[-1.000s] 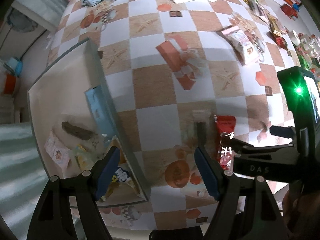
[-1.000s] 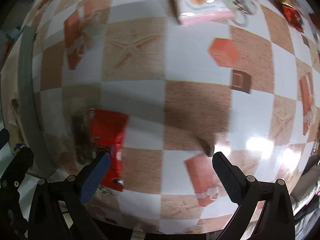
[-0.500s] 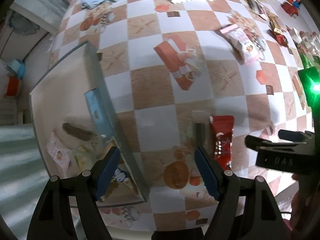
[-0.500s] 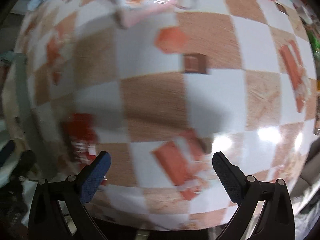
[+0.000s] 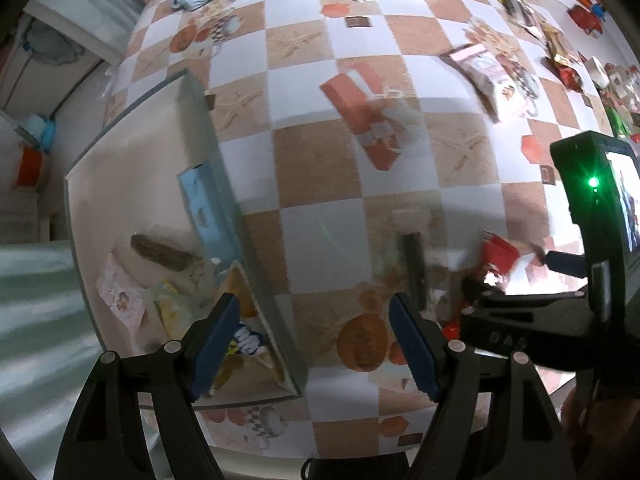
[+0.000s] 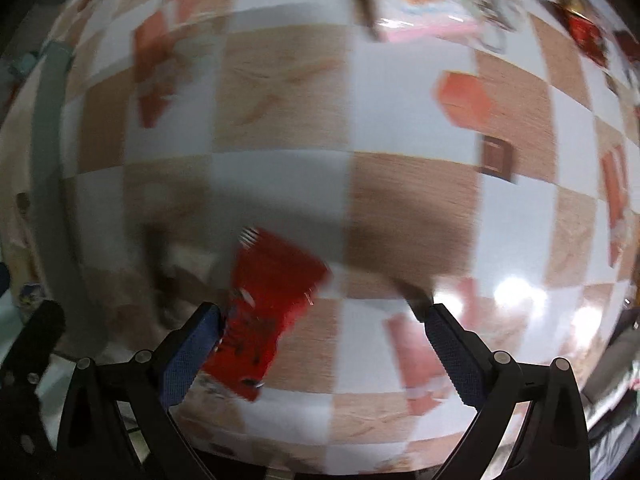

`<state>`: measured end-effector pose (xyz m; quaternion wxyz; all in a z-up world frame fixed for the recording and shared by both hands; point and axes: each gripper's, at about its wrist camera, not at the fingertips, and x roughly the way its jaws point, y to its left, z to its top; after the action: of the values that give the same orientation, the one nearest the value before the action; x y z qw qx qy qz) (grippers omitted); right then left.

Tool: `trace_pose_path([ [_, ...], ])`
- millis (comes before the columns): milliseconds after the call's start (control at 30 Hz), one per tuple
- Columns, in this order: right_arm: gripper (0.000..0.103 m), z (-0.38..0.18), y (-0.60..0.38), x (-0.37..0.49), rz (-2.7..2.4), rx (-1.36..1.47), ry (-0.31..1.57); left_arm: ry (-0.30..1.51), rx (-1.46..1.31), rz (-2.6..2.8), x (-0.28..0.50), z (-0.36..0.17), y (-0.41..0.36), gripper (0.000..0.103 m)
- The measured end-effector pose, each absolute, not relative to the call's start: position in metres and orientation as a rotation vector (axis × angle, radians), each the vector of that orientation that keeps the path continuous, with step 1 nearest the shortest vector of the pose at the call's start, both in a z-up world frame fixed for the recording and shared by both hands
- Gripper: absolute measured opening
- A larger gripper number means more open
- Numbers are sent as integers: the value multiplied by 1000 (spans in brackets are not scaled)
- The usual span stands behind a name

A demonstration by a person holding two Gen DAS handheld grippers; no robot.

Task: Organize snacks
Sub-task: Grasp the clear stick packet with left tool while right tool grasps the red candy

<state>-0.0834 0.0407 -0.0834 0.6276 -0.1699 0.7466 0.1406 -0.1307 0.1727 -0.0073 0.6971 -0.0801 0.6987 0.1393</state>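
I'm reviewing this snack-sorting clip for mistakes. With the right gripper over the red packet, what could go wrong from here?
1. The red packet sits hard against one pad of the open right gripper, off-centre, so closing may only nudge it aside.
2. The open left gripper straddles the grey bin's wall; lowering it could strike the rim.

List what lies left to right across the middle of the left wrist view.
Bin → blue box inside it against its wall → checkered tablecloth → red snack packet → right gripper
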Motion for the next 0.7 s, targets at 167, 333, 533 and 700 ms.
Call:
trace_pose_path([
  [167,102,-81,10,-62,238,-360,1734,1561,-170,268,-122,-12,156,80],
  [333,102,-71,-19,-62,192,-238,1766,1579,-218,253,-115,-22,144,80],
  [533,102,-45,-23,-87,364,-331,1704,1614,-328,284,-105,-43,148,80],
  [700,102,-22,-4,-137,583,-608,1587,1635,-357,308,-98,-61,151,80],
])
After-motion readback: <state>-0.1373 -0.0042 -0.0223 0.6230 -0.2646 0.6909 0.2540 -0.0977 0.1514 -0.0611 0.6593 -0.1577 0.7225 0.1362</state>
